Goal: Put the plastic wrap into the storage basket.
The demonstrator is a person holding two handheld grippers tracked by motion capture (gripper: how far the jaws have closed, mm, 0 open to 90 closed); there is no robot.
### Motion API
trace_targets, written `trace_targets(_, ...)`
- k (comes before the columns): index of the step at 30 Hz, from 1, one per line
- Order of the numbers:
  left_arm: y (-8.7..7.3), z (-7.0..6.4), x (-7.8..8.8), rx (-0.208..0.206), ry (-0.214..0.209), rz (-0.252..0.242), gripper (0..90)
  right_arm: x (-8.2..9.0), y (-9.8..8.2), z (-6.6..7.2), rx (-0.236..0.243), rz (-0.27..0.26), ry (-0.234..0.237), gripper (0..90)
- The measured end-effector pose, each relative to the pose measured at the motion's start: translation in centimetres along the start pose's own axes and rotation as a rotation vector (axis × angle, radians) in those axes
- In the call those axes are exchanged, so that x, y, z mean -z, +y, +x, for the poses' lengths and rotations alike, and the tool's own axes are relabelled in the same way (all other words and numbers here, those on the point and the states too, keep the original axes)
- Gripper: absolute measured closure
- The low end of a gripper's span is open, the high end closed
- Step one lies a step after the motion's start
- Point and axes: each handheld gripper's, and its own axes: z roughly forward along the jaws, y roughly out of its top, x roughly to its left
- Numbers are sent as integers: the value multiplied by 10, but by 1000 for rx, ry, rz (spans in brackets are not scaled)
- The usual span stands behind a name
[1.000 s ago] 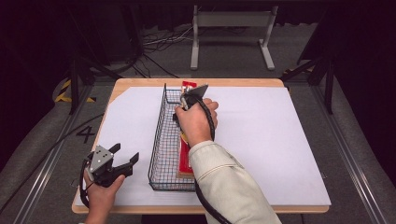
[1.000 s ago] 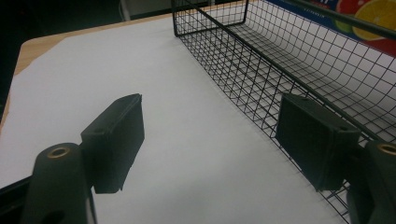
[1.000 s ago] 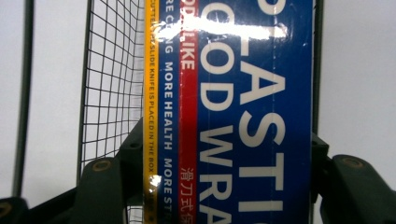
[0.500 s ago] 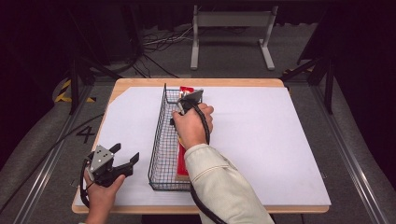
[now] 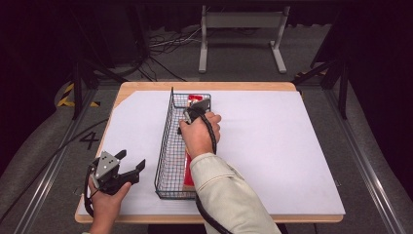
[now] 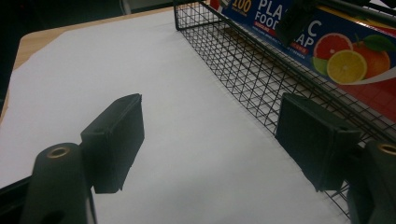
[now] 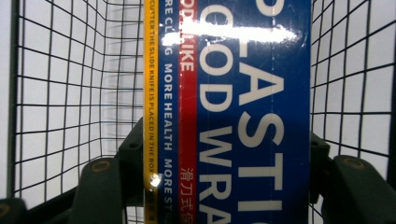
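At the near left corner of the counter, the left tool rests in the person's hand with its jaws spread wide and nothing between them, hovering over the white sheet just beside the wire basket. Farther in, the right tool reaches down into the basket, its jaws straddling the plastic wrap box that lies lengthwise inside; in the right gripper view the pads sit against both long sides of the box, so I judge it to be gripped across its width, though how firmly cannot be told. The box looks long and light, so a hold near one end would likely let the other end droop and snag on the mesh. To do this step well, keep the box level and parallel to the basket's long walls, move it straight and slowly, and stay clear of the narrow far end wall. The left tool is well placed to steady the basket's near rim if the basket starts to slide on the sheet.
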Motion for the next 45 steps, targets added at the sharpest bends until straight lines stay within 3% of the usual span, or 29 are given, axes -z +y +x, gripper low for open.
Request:
trace_targets(8, 1, -3, -1, -25, 14, 5, 239, -5, -3, 3, 2, 8, -4, 394)
trace_targets(15, 1, -2, 0, -17, 14, 6, 239, -7, -4, 4, 9, 20, -31, 391)
trace_targets(23, 1, -2, 0, -14, 13, 1, 239, -6, -4, 4, 0, 28, -26, 375)
trace_targets(25, 1, -2, -1, -13, 11, 3, 239, -3, -4, 5, -5, 8, 3, 335)
trace_targets(35, 1, -2, -2, -15, 15, 3, 239, 13, 0, -1, 7, -34, 10, 337)
trace_targets(45, 1, -1, -2, -10, 13, 5, 239, 35, 4, -12, 25, -84, 54, 335)
